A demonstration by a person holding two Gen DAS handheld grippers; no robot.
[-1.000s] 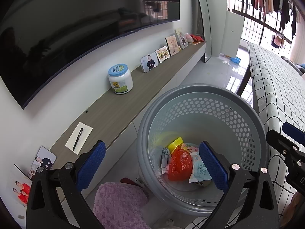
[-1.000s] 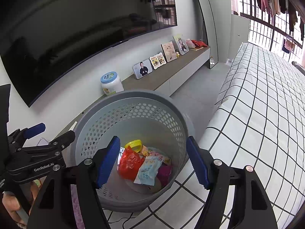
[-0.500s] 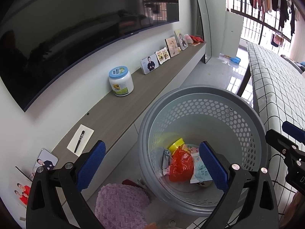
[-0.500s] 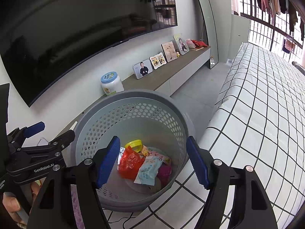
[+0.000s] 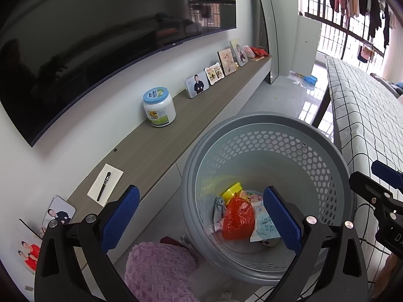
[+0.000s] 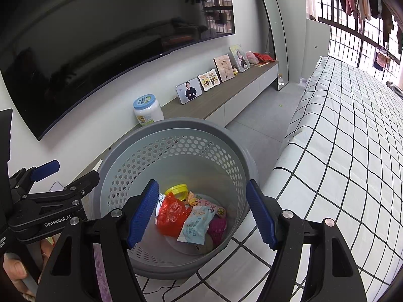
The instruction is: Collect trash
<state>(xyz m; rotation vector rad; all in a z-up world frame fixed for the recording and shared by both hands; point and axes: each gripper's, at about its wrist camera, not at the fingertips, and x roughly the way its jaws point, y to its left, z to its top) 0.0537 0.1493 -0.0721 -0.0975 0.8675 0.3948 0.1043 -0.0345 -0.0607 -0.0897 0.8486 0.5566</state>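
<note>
Bedroom surroundings are shown from two downward-angled wrist views: grey floor, a checked bed on the right, a low wooden shelf along the wall. Nearest the cameras, the left gripper (image 5: 201,222) and the right gripper (image 6: 201,215) are both seen with jaws spread apart and nothing between the blue pads; neither is closed on anything.

Just beyond the jaws, a grey perforated basket (image 5: 264,125) is seen standing on the floor against the edge of the bed (image 6: 340,138). The collected trash is found at its bottom: a crumpled red plastic bag (image 5: 238,220), a pale blue wet-wipe pack (image 6: 197,225), a yellow lid (image 5: 233,188) and small wrappers, all lying together. A pink fluffy item (image 5: 161,269) is seen on the floor just beside the basket, toward the camera.

These pieces are judged light and soft; the bag and the pack would crumple under the pads and could slip, so a pinch on a bunched fold or a sealed edge is advised. The basket itself is judged stiff but light, best taken at its rim.

Farther off, a notepad with a pen (image 5: 105,185), a white jar with a blue lid (image 5: 158,109) and a row of framed photos (image 5: 197,84) are seen on the shelf, below a dark wall-mounted television (image 5: 100,37). Barred windows with hanging laundry are seen beyond.
</note>
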